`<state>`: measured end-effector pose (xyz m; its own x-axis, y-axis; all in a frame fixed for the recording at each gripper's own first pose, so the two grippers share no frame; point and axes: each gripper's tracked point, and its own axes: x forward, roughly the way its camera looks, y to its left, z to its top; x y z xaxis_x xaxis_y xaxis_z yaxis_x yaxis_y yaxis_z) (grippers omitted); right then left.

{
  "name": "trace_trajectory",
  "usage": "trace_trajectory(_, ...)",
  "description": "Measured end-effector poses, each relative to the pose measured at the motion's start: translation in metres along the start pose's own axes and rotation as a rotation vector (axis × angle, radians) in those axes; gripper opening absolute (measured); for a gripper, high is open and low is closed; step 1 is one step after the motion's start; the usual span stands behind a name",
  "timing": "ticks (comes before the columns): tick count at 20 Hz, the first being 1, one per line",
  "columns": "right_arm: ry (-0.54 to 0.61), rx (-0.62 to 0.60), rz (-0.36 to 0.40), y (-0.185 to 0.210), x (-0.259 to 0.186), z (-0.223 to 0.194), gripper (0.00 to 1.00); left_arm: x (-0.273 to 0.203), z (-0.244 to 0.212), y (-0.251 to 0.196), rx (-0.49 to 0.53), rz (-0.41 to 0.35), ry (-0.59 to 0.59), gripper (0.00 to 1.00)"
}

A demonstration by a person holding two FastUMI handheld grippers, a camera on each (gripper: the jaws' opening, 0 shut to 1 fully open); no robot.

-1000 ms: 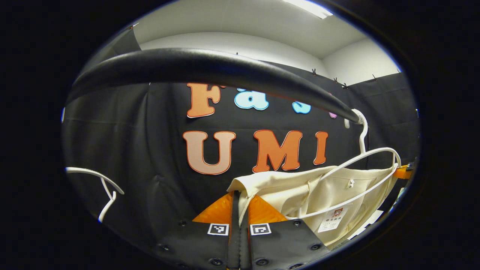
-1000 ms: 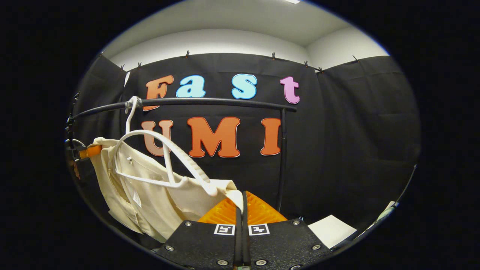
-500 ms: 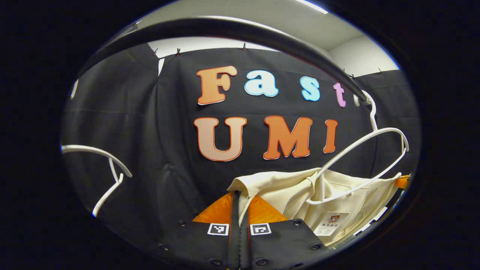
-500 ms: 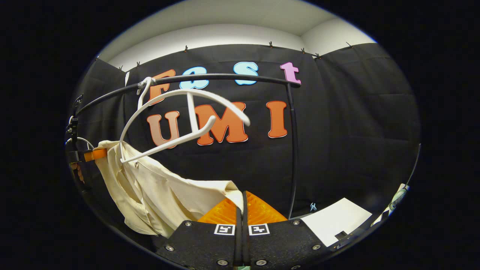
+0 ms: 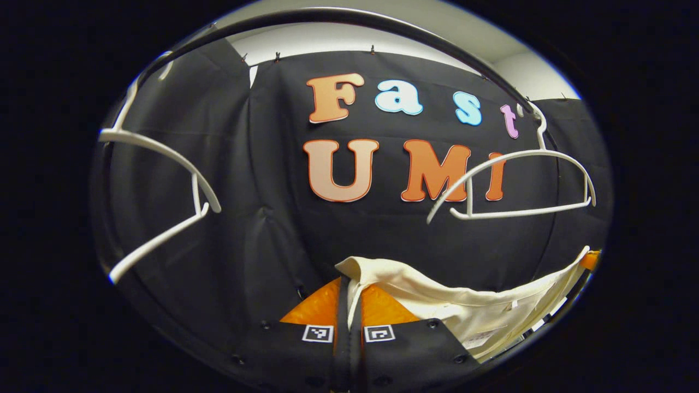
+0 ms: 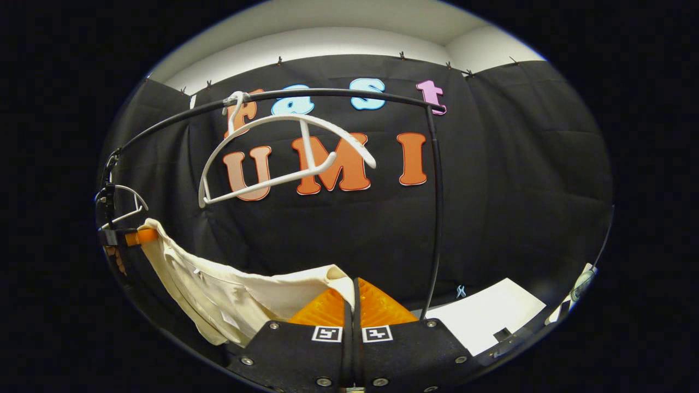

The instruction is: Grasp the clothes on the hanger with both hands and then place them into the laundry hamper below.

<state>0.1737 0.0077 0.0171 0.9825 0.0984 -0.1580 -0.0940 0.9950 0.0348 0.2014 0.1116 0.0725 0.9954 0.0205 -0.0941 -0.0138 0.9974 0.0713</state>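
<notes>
Nearest in the left gripper view, the left gripper (image 5: 349,297) has its orange jaws pressed together on a folded edge of the cream garment (image 5: 469,297) — a thin fold of cloth comes up between them. In the right gripper view the right gripper (image 6: 353,297) pinches the garment's other end the same way, jaws closed on the fabric. Holding it at 2 ends looks deliberate: the cloth hangs between the grippers in a shallow sling, so it stays spread and off the rack instead of bunching.

The fabric is soft, matte and light, with a collar-like rolled edge and a small tag showing on its inner face; it should drape and slide easily, so a slack pinch could lose it.

Farther off, the white plastic hanger (image 6: 284,158) hangs bare from the black rail (image 6: 338,95), tilted, its thin curved arms clear above the cloth. A 2nd white hanger (image 5: 164,196) sits further along the same rail in the left gripper view. Past the rail's upright, a flat white sheet (image 6: 486,322) lies low at the right.

The garment is off its hanger and held in the air; the hamper below isn't visible, so lowering and release are presumably next.
</notes>
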Motion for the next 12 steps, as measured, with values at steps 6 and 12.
trace_trajectory(6, 0.014, -0.012, -0.013, 0.002, -0.009, -0.013, 0.0, -0.019, -0.017, -0.038, 0.006, -0.056, 0.017, 0.07)
trace_trajectory(12, 0.021, -0.002, 0.023, 0.04, -0.011, -0.019, 0.0, -0.018, -0.035, -0.114, -0.047, -0.194, 0.076, 0.06)
